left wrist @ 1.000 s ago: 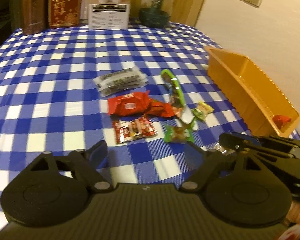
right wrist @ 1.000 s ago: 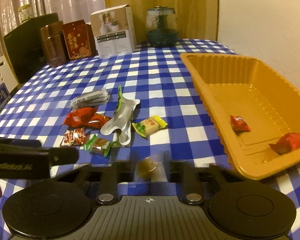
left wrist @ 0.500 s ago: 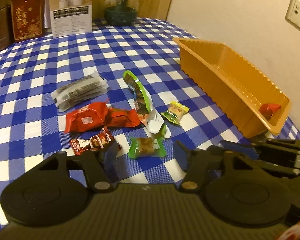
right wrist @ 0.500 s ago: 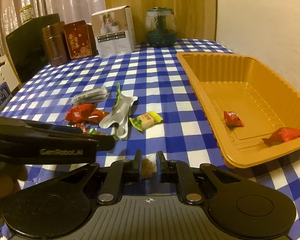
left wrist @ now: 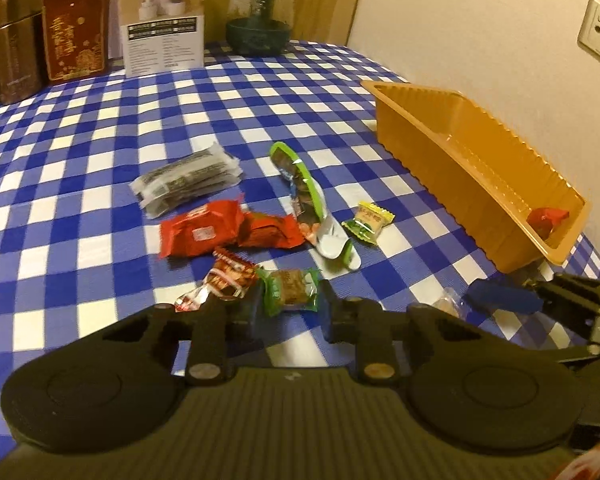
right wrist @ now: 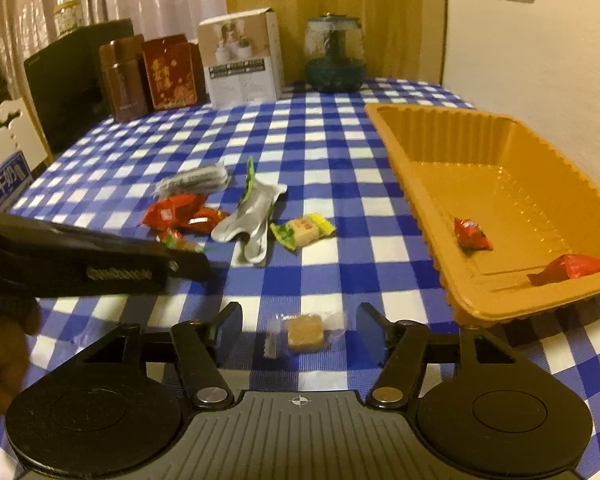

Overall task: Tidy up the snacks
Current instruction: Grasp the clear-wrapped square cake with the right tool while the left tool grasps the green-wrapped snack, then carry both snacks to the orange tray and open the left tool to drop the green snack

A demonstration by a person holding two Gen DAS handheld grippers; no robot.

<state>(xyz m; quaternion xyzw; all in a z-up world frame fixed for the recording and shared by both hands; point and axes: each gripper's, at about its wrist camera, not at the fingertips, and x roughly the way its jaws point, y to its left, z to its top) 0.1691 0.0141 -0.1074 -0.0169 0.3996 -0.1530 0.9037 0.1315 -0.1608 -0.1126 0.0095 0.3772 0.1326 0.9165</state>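
Right claw [right wrist: 299, 334] open, jaws wide apart, low over the surface [right wrist: 320, 152]. Clear-wrapped brown candy [right wrist: 304, 333] lies between the jaws, touching neither. Left claw [left wrist: 290, 307] jaws partly apart, straddling a green-wrapped brown snack [left wrist: 290, 290] that lies on the checked cloth; contact with the pads unclear. Red-and-silver wrapper [left wrist: 224, 280] just left of it, beside the left pad.

Further out in the left view: two red packets [left wrist: 228, 230] touching each other, grey-black packet stack [left wrist: 188, 182] behind them, green-edged foil pouch [left wrist: 312, 208] to the right, yellow-green candy [left wrist: 368, 218] near the pouch. Print on all of these too blurred to read.

Orange tray [right wrist: 416, 184] on the right side of the surface, holding two red candies [right wrist: 472, 234], one mid-floor, one at the near corner, well apart.

Left claw's arm shows in the right view with raised lettering, unreadable.

Far edge: brown tin [right wrist: 122, 80], red box [right wrist: 170, 72] with gold Chinese characters, white box [right wrist: 240, 64] with small printed text, not legible, glass jar [right wrist: 334, 56]. Blue sign [right wrist: 6, 180] at far left with white Chinese characters.
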